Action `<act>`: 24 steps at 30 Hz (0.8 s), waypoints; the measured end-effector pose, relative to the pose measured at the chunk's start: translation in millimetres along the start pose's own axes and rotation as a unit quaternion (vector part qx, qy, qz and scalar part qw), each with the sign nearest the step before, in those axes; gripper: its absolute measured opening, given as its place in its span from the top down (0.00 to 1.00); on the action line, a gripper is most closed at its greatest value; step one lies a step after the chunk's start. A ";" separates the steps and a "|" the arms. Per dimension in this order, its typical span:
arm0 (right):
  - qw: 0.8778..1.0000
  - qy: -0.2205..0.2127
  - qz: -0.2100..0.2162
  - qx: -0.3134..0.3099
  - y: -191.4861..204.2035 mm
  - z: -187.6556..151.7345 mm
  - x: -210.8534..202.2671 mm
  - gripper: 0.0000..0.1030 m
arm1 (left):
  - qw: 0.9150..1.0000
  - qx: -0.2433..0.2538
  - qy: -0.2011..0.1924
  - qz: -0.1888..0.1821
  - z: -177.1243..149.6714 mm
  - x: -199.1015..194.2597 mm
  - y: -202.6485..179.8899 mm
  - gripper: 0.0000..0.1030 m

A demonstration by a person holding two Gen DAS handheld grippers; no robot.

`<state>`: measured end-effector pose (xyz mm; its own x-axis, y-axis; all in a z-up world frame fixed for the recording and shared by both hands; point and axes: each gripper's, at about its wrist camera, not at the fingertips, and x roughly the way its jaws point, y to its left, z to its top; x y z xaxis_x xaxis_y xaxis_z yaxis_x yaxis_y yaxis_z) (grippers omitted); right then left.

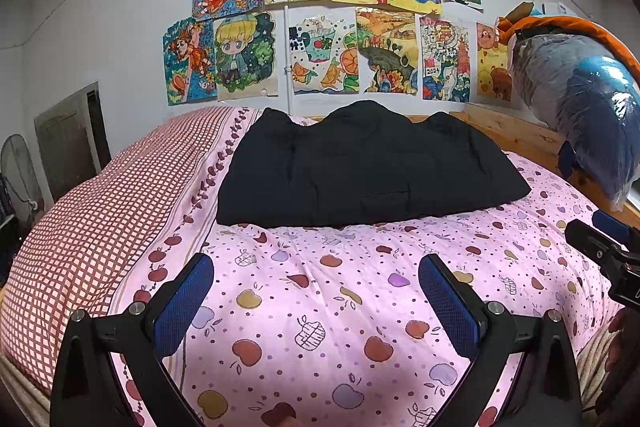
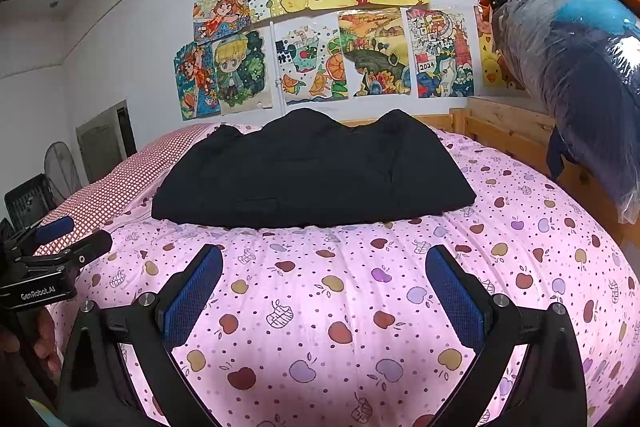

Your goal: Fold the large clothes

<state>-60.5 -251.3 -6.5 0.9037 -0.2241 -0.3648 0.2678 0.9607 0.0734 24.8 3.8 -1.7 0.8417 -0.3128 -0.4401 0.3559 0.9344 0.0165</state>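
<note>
- The black garment [image 1: 368, 167] lies folded into a thick, flat block on the bed, on top of the pink quilt [image 1: 320, 307] printed with small apples.
- It is plain black with soft creases; its near edge is fairly straight, while its far edge bunches up into three rounded humps against the wooden headboard [image 1: 516, 135].
- A faint rectangular outline, perhaps a pocket flap, shows near its front edge.
- Its long axis runs side to side across the bed, parallel to the wall with the drawings [image 1: 320, 23]; the straight folded edge faces me.
- It sits towards the far end of the bed, well apart from both of my tongs.
- My left tongs [image 1: 316, 301] are spread wide over the quilt, blue pads facing each other, with nothing between them.
- My right tongs [image 2: 324, 293] are likewise wide apart and hold nothing, hovering over bare quilt nearer to me than the garment.
- To the left of the quilt lies a red checked cover [image 1: 100, 227].
- A bundle wrapped in clear plastic [image 1: 580, 107] hangs at the right.
</note>
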 end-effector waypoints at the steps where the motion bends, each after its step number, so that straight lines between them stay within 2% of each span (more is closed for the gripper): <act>1: 1.000 0.000 -0.001 0.000 0.3 0.2 0.1 0.03 | 1.000 -0.001 0.001 0.000 0.1 0.3 1.0 0.00; 8: 1.000 0.001 0.000 0.000 -0.5 -0.6 -0.7 0.03 | 1.000 -0.006 0.011 -0.001 0.1 2.7 1.6 0.00; 24: 1.000 0.002 -0.001 -0.001 2.8 -2.5 -2.0 0.03 | 1.000 0.013 -0.010 0.016 -0.3 -5.7 -6.9 0.00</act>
<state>-62.4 -247.7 -7.8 0.9018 -0.2263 -0.3681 0.2698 0.9603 0.0705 17.4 -0.8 0.5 0.8605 -0.2871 -0.4208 0.3396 0.9390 0.0539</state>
